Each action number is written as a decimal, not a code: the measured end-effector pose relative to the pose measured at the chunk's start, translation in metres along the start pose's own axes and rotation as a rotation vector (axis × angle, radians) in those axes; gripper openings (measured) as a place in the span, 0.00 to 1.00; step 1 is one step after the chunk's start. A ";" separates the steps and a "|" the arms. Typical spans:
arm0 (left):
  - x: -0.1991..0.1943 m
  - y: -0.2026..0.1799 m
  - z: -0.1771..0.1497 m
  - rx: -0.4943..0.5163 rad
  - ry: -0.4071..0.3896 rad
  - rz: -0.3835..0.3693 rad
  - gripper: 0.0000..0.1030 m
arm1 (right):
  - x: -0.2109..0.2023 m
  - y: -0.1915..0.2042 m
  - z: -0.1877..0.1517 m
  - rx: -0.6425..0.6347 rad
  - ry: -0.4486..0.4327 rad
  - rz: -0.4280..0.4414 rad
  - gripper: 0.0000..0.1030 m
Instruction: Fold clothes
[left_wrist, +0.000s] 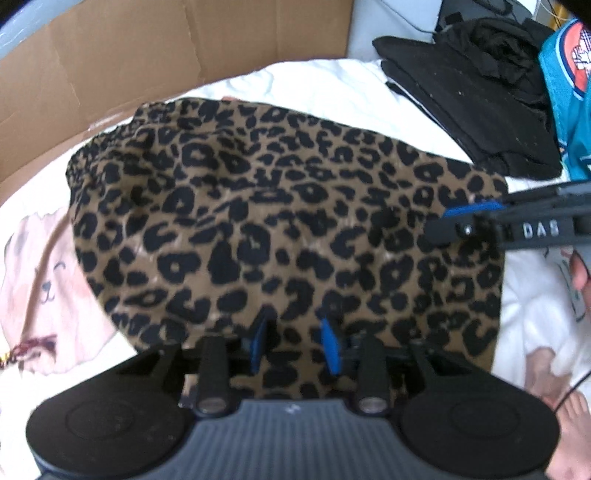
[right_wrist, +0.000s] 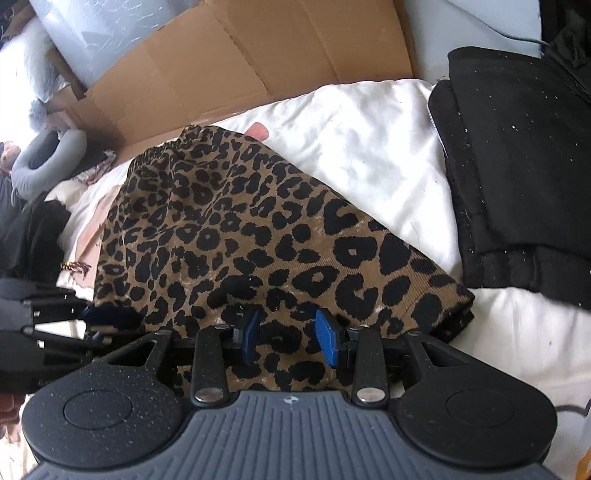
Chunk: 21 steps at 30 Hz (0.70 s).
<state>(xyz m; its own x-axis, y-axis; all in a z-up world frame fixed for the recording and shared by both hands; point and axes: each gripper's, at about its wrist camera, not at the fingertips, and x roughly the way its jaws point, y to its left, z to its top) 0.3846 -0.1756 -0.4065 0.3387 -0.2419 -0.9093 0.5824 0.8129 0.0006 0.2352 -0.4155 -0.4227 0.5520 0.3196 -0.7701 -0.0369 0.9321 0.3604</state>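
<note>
White bedding carries the leopard-print garment (left_wrist: 280, 229), lying doubled; both tongs, left (left_wrist: 295, 345) and right (right_wrist: 290, 338), hover part-open over its near edge, gripping nothing.

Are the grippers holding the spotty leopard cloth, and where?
Neither seems to hold it. The left gripper and right gripper are both open over the near edge of the leopard-print garment, with cloth showing in the gap between the fingers.

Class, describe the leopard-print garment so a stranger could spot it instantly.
Start at the white bedding in front of the flattened cardboard. The leopard-print garment lies folded in its middle. Unlike the plain black pile beside it, it is tan with black spots.
</note>
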 end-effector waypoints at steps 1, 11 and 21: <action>-0.002 0.000 -0.002 0.000 0.009 -0.003 0.34 | -0.001 0.000 -0.001 0.004 -0.003 0.002 0.39; -0.026 0.003 -0.024 0.087 0.090 -0.047 0.33 | -0.013 0.017 -0.007 -0.008 -0.005 0.044 0.39; -0.065 0.026 -0.053 0.037 0.103 -0.053 0.32 | -0.005 0.036 -0.027 -0.082 0.119 0.009 0.40</action>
<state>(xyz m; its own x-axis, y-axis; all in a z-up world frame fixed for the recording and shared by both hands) 0.3390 -0.1105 -0.3697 0.2306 -0.2268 -0.9463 0.6247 0.7801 -0.0347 0.2088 -0.3788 -0.4200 0.4492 0.3411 -0.8258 -0.1114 0.9384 0.3270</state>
